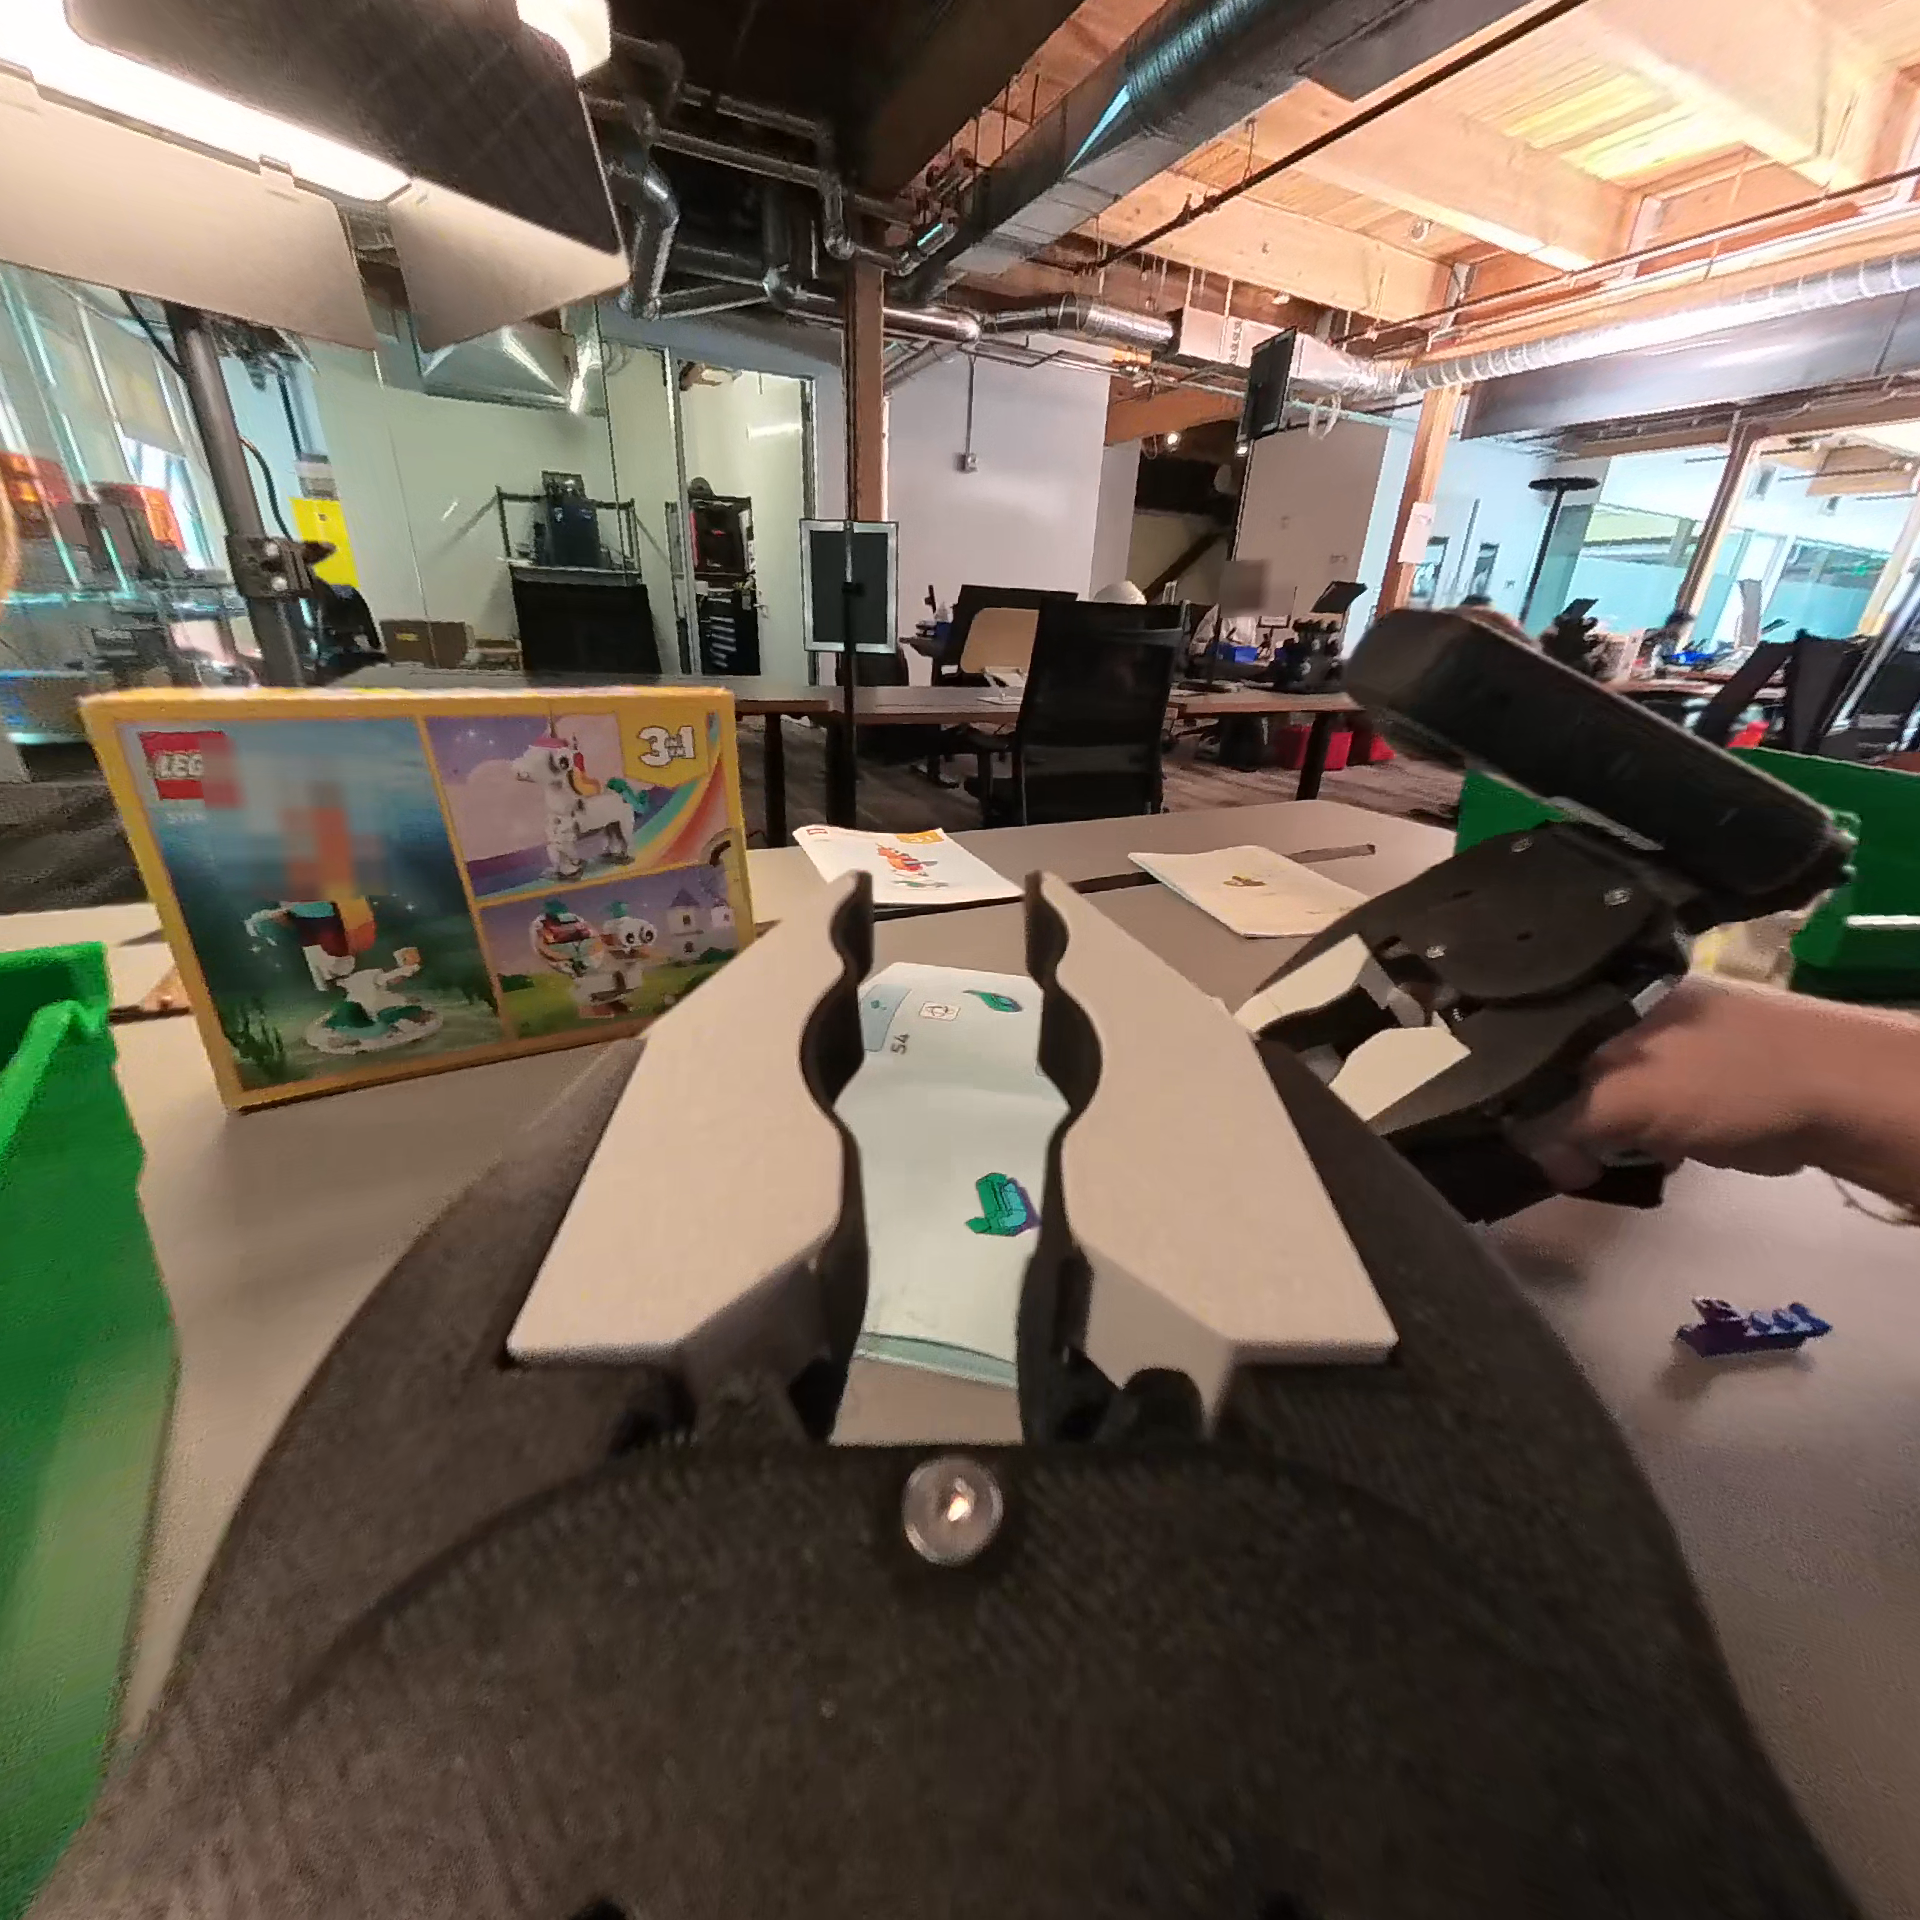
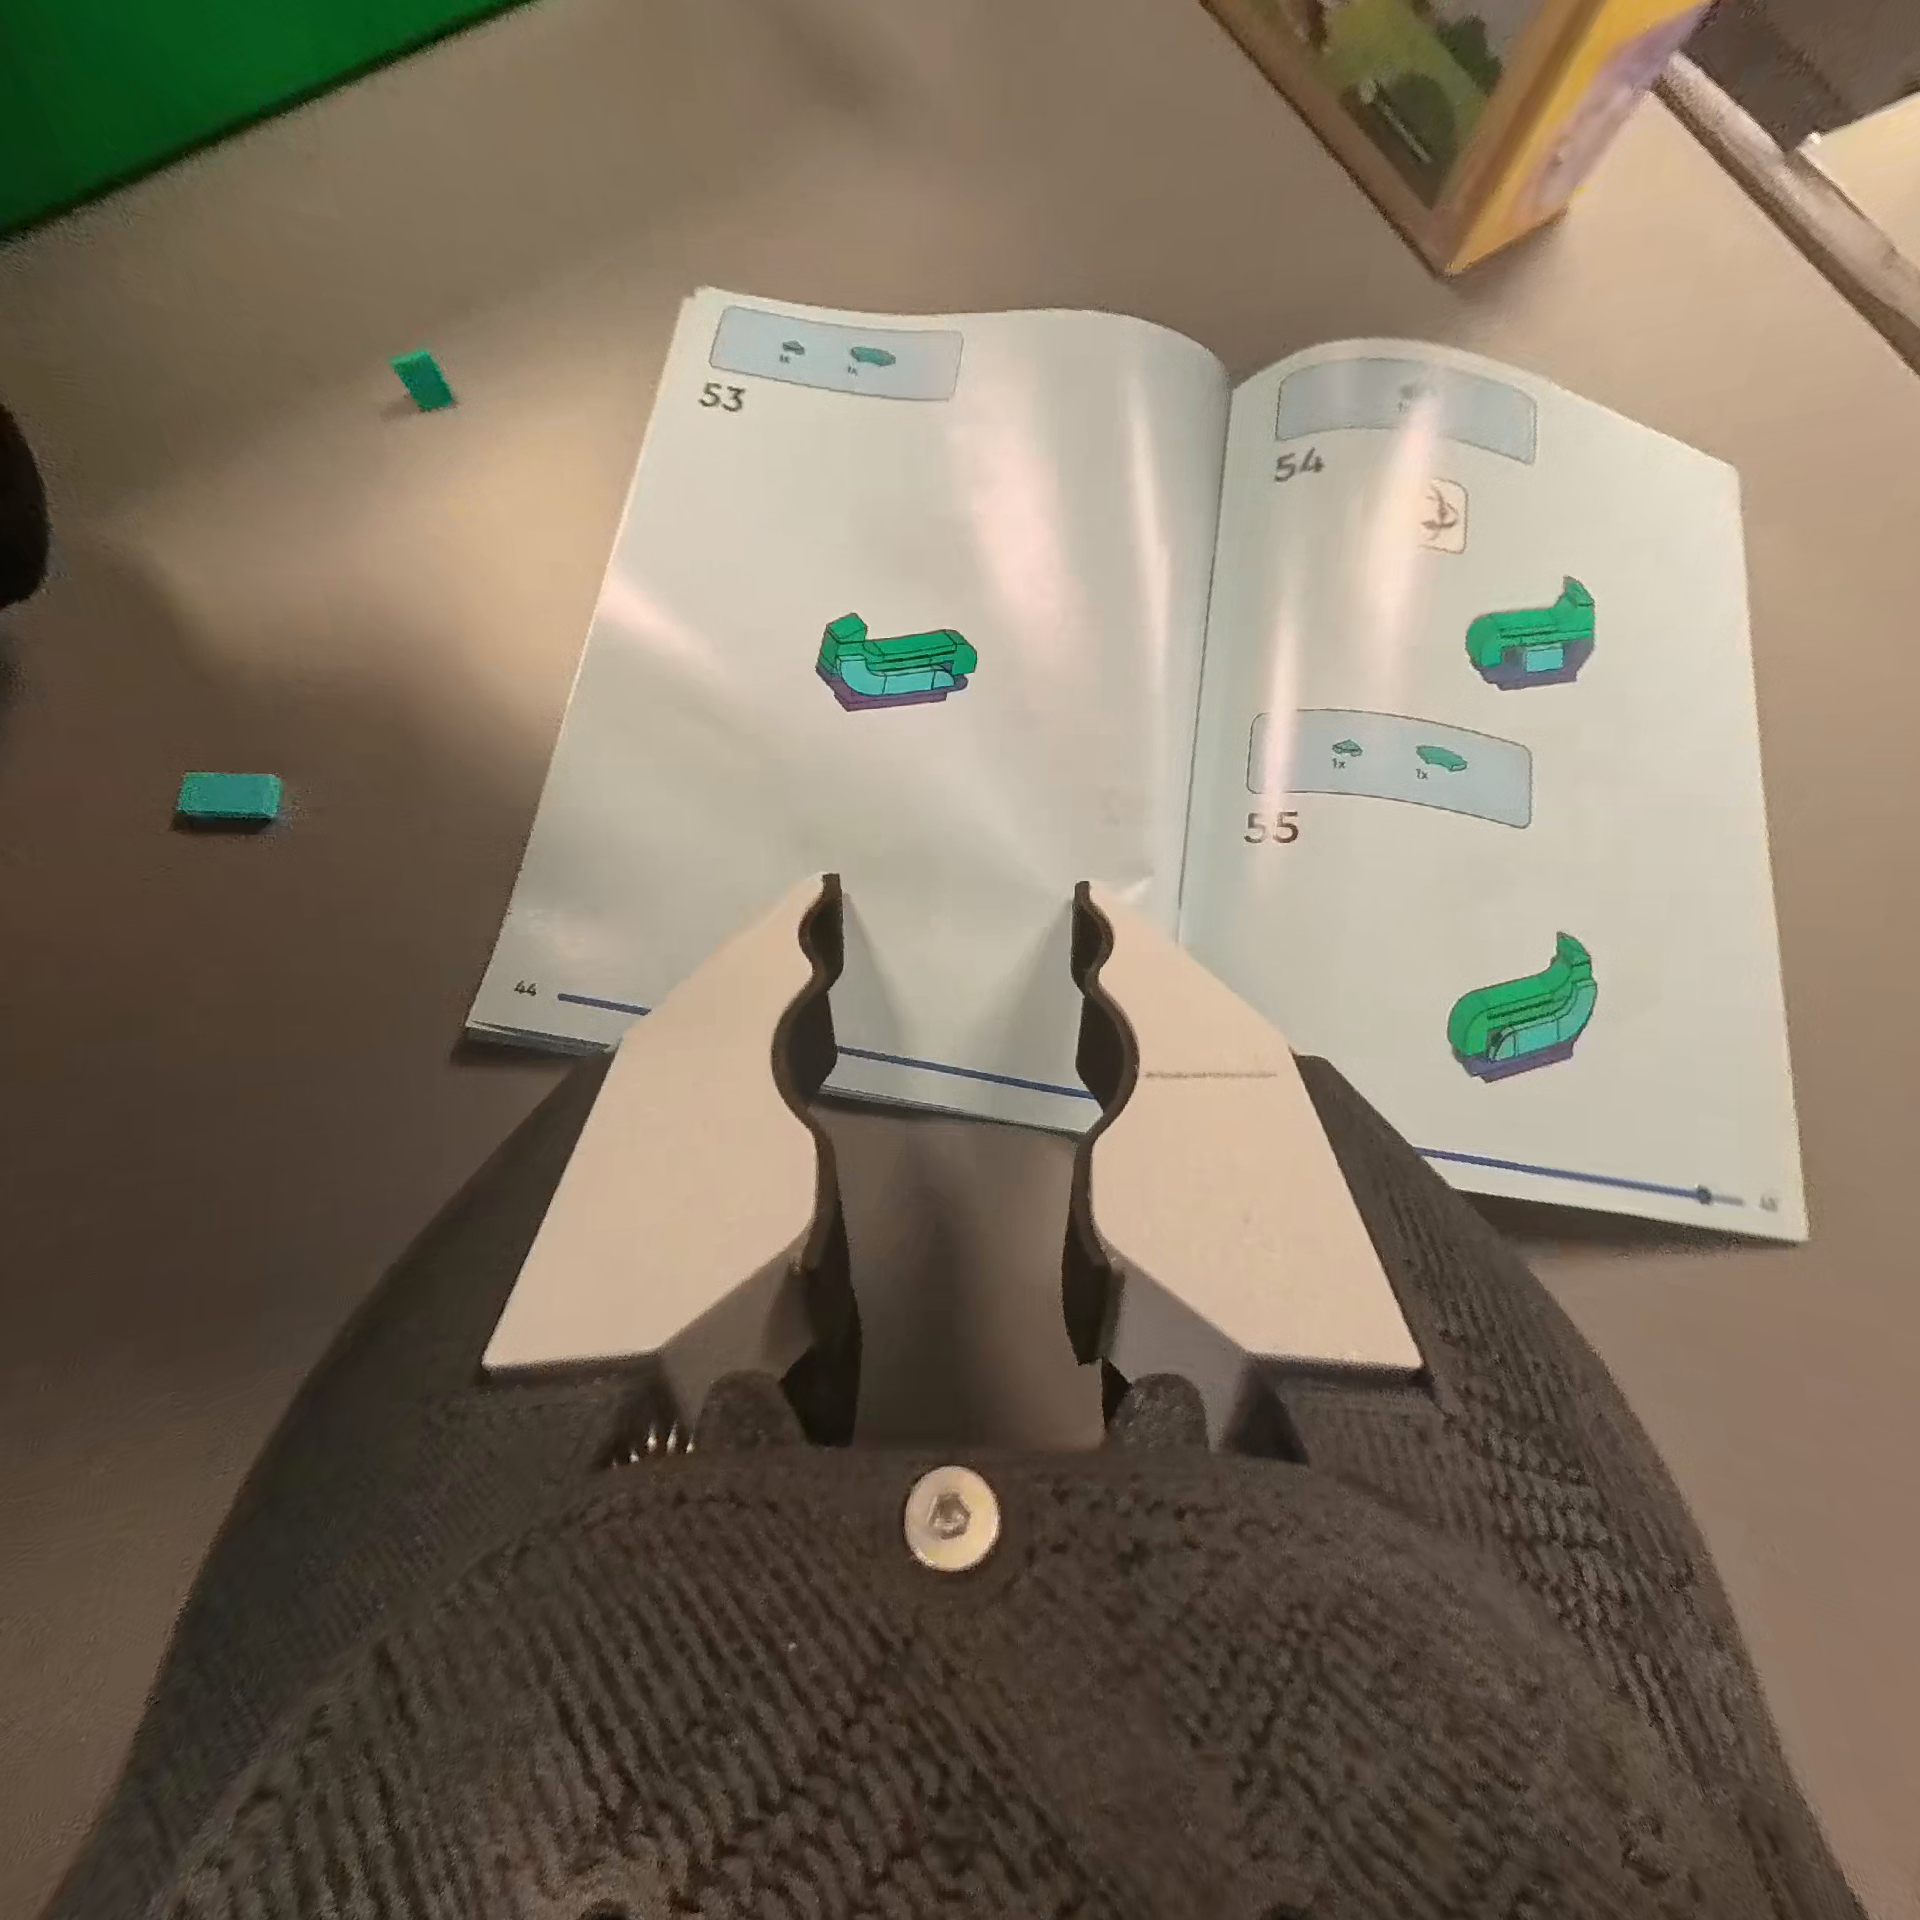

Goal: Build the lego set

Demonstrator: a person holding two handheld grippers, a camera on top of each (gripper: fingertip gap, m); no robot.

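An open instruction booklet (image 2: 935,582) lies flat on the grey table; it also shows between my left fingers in the left wrist view (image 1: 951,1153). My left gripper (image 1: 948,904) is open and empty, held above the booklet. My right gripper (image 2: 954,894) is open and empty, hovering over the booklet's near edge; it shows from outside in the left wrist view (image 1: 1340,997), held by a hand. Two small teal tiles (image 2: 229,800) (image 2: 424,380) lie left of the booklet. A small purple-blue brick assembly (image 1: 1751,1332) lies on the table at right.
The yellow set box (image 1: 416,883) stands at the back left, its corner showing in the right wrist view (image 2: 1475,125). Green bins sit at the left (image 1: 62,1247) and far right (image 1: 1860,883). Two more leaflets (image 1: 904,862) (image 1: 1247,888) lie farther back.
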